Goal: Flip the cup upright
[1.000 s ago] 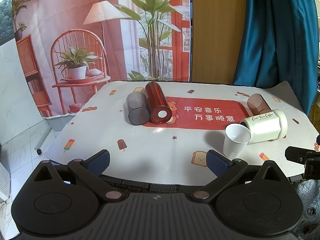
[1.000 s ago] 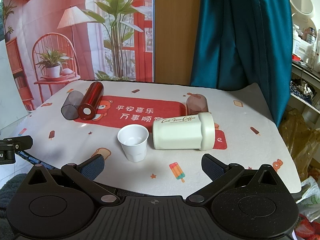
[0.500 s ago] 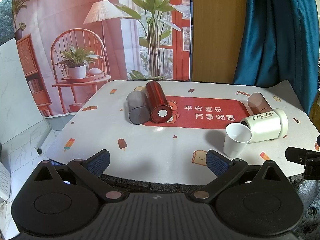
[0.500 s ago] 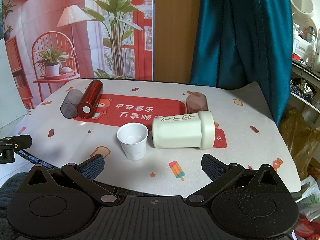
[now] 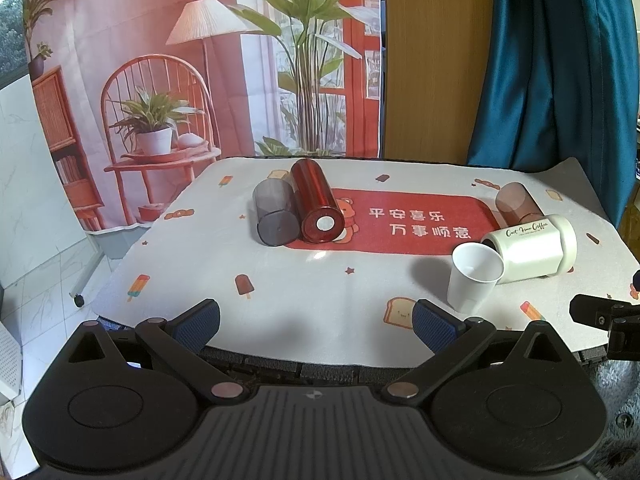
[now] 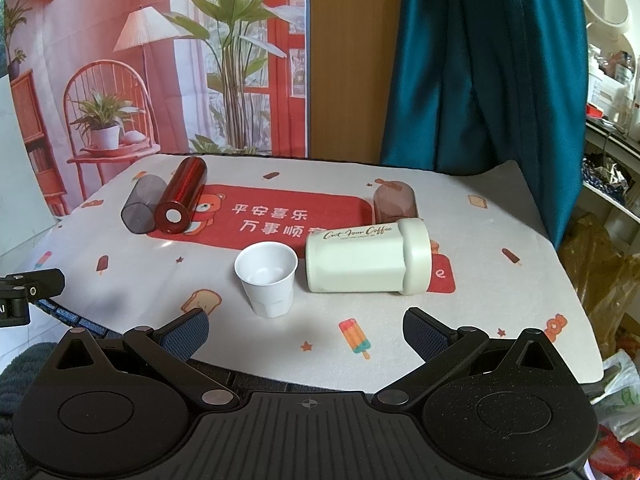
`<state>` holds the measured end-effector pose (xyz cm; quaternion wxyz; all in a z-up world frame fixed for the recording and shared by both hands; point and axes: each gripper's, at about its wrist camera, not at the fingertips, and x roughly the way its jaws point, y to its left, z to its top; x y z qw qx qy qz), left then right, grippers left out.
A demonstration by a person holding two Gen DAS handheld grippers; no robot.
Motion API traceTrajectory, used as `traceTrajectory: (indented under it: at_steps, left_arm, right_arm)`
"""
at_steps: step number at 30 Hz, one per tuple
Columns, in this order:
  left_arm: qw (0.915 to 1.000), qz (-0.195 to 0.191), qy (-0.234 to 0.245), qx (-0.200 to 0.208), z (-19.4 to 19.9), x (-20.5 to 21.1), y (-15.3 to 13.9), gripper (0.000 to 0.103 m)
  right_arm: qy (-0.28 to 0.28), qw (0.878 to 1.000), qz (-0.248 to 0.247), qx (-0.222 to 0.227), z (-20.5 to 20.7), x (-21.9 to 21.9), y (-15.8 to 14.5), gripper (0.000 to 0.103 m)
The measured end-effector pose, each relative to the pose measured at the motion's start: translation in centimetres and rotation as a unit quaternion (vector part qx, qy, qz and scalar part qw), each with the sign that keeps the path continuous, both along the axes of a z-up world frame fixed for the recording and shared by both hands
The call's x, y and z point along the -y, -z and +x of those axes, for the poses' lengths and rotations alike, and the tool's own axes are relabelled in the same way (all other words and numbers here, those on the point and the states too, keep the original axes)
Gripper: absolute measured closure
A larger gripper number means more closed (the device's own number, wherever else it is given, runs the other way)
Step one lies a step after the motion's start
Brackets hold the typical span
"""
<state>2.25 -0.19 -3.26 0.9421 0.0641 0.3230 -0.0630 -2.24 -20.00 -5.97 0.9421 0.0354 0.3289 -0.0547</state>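
Here, left to right on the table (image 6: 520,288): a smoky grey tumbler (image 6: 141,208) on its side, touching a red metallic tumbler (image 6: 182,198), also lying down. Middle, a white paper cup (image 6: 267,278) already upright. Just beside it a pale green mug (image 6: 366,258) on its side, script reading roughly "Cut Four Coffee"; behind it a brown translucent tumbler (image 6: 394,202), toppled. The cloth's red panel carries 平安喜乐 万事顺意.

Left tool (image 5: 316,322) spread wide, holding nothing; right tool (image 6: 306,326) likewise, both short of the table edge.

Judgement: the tumblers look stiff, light, slick plastic, prone to rolling. Grip mid-body across the barrel. The mug seems heavier; take it near the lid end.
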Motion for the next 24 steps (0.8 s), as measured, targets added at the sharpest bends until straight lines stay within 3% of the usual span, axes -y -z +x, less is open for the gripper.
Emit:
traceTrajectory:
  at_steps: [24]
  left_arm:
    - [1.0,-0.003,0.001,-0.005,0.2,0.07,-0.16,0.0]
  right_arm:
    - [-0.001,1.0,0.001,-0.006,0.09,-0.06,-0.02,0.0]
